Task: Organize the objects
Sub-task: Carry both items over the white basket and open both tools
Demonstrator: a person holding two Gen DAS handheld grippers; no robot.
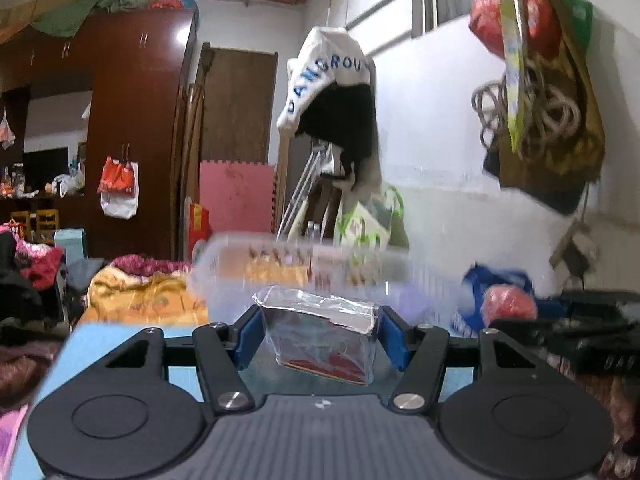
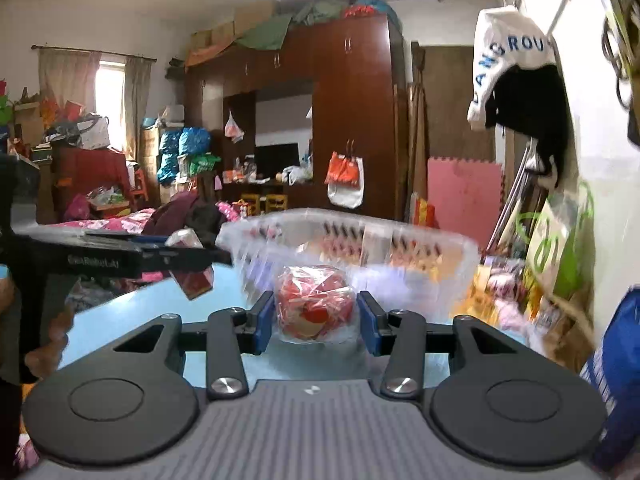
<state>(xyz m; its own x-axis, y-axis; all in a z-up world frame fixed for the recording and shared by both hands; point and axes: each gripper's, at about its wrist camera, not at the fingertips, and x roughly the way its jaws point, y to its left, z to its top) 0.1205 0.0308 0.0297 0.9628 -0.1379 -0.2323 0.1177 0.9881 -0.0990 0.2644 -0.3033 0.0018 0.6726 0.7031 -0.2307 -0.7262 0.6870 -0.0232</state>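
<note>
Left gripper: gripper pinched a clear wrapped packet between its blue pads; the packet had a silvery top and red print below, and hung tilted in the jaws above the table.
Right gripper: gripper pinched a round red item in clear wrap between its blue pads.
Basket: a clear plastic basket stood on the light blue table, just beyond both grippers; it was blurred in both views.
Held things: both were lifted off the table, in front of the basket's near wall and outside it.
Cross view: from the right wrist, the left gripper showed at the left, level with the basket's rim, its packet hanging below.
Background: a dark wooden wardrobe, a pink foam mat, and a white cap hanging by the wall.
</note>
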